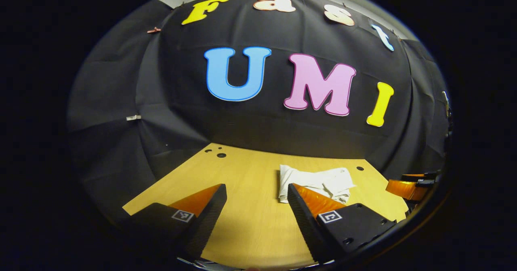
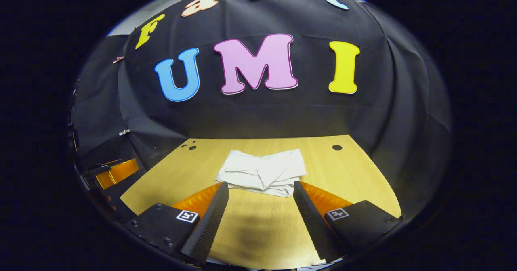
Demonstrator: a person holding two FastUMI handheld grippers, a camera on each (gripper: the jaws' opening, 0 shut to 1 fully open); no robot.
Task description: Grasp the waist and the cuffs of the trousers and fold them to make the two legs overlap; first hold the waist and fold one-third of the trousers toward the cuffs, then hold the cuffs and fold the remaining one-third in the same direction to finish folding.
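Trousers [image 2: 264, 172] look already folded: a compact white bundle lying mid-table on the wooden table [image 2: 355, 174], nearer the back wall than the front edge, with stacked layers showing along its near side. In the left gripper view the same bundle [image 1: 315, 182] sits off to the right, partly behind that gripper's right finger. Left gripper [image 1: 256, 198]: jaws wide, nothing between them, held above bare tabletop and apart from the cloth. Right gripper [image 2: 260, 194]: also wide and empty, aimed straight at the bundle's near edge, tips close to it, but I can't tell whether they touch. The other gripper appears at the far edge of each view, well clear. My read is the task is done or nearly so, and the remaining risk is disturbing the result. If the right gripper goes forward or drops, a finger could snag the loose near layers and drag the top fold open. The layers aren't neatly aligned at the front, so light contact may be enough to slide them apart. Thin cloth on smooth wood would likely shift as a whole if pushed. Safest exit looks like up and back.
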